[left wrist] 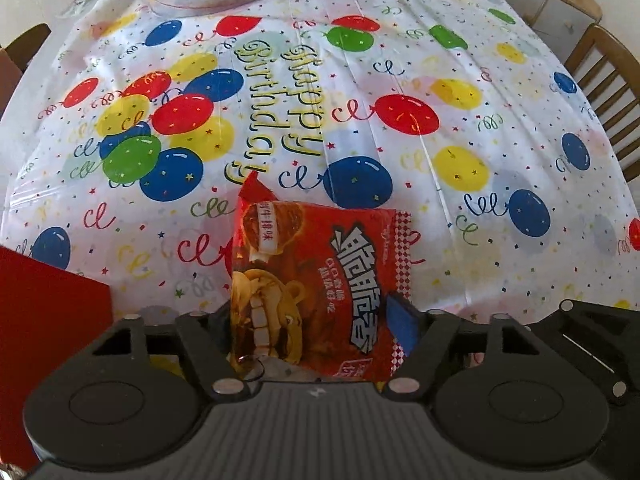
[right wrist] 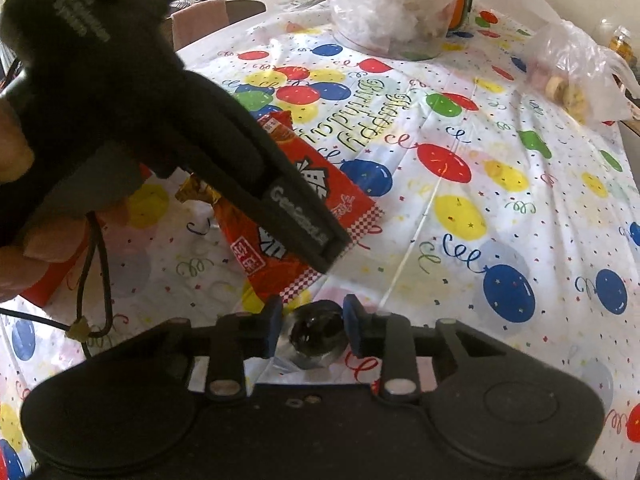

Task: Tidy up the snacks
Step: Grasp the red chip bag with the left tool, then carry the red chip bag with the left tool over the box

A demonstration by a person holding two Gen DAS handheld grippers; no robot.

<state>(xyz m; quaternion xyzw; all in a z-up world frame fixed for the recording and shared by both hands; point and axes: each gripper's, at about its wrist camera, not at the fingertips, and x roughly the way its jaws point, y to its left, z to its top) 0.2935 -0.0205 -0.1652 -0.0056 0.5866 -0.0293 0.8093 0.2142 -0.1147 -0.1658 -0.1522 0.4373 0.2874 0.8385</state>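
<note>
A red snack packet (left wrist: pixel 320 280) with white lettering and a cartoon face hangs over the balloon-print tablecloth (left wrist: pixel 460 208). My left gripper (left wrist: pixel 316 316) is shut on it; the blue pad of one finger (left wrist: pixel 402 324) presses its right edge, and the other finger is hidden behind the packet. In the right wrist view the same packet (right wrist: pixel 352 200) sits under the black left gripper (right wrist: pixel 316 240), which a hand (right wrist: pixel 24 240) holds. My right gripper (right wrist: pixel 314 320) is shut on a small dark round sweet (right wrist: pixel 316 334) in clear wrap, low over the cloth.
A red box (left wrist: pixel 48 304) stands at the near left. A gold-wrapped sweet (right wrist: pixel 196 192) lies by the packet. A clear bag of white items (right wrist: pixel 392 8) and a bag of biscuits (right wrist: pixel 568 84) sit at the far side. A wooden chair (left wrist: pixel 600 88) flanks the table's right.
</note>
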